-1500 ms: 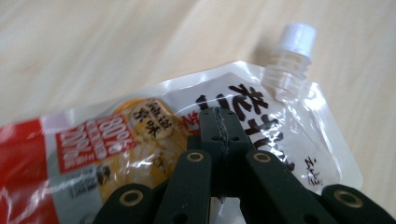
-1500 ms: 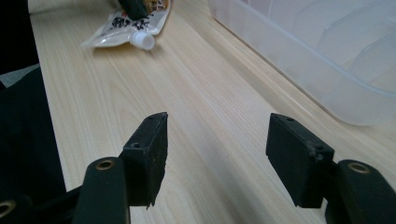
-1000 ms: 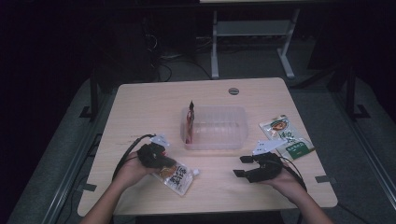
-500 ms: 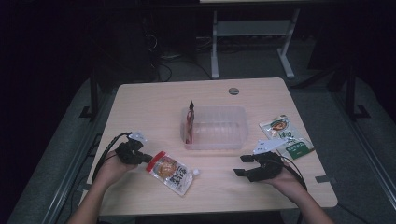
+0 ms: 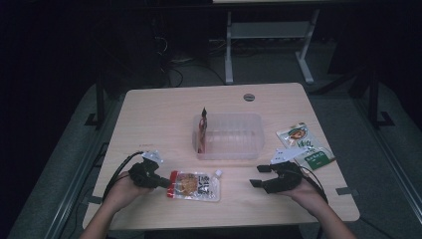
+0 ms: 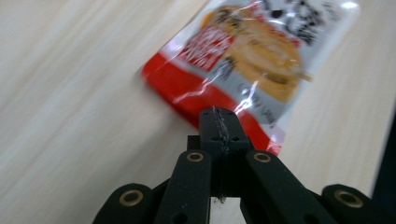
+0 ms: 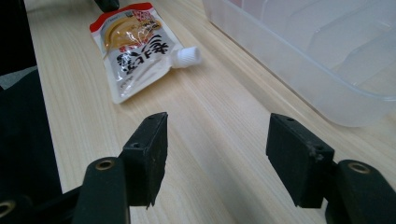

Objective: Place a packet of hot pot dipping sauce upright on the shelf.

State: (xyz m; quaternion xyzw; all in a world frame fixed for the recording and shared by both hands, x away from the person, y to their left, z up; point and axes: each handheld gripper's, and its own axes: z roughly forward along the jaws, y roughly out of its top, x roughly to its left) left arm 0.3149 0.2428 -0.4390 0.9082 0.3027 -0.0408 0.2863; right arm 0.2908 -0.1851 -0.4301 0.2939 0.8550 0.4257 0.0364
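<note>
Two hand-held grippers at work over a pale wooden table (image 5: 149,114). Left gripper (image 5: 164,182) with jaws pressed fully together, tips set against the red bottom edge of the single spouted food pouch (image 5: 195,185); impossible to tell from the gripper's own camera whether the film is actually pinched. Pouch flat on the tabletop near the front edge, between the two hands, white cap pointing toward the right gripper (image 5: 256,177). That gripper's jaws held partly apart, nothing between them, low over bare wood and well clear of the pouch.

One clear plastic container (image 5: 229,149) at mid-table, just beyond the pouch. One slim red sachet (image 5: 202,129) upright inside it against the left wall. Two green-and-white packets (image 5: 294,133) (image 5: 312,154) lying flat to the container's right – overlapping, the nearer one just beside the right hand (image 5: 306,191).

One round grey cable grommet (image 5: 249,97) near the table's far edge. Light wood-grain top, otherwise bare. Grey floor on both sides, dark room behind – one white metal stand (image 5: 268,35) and loose cables (image 5: 174,64) dimly visible beyond the table.
</note>
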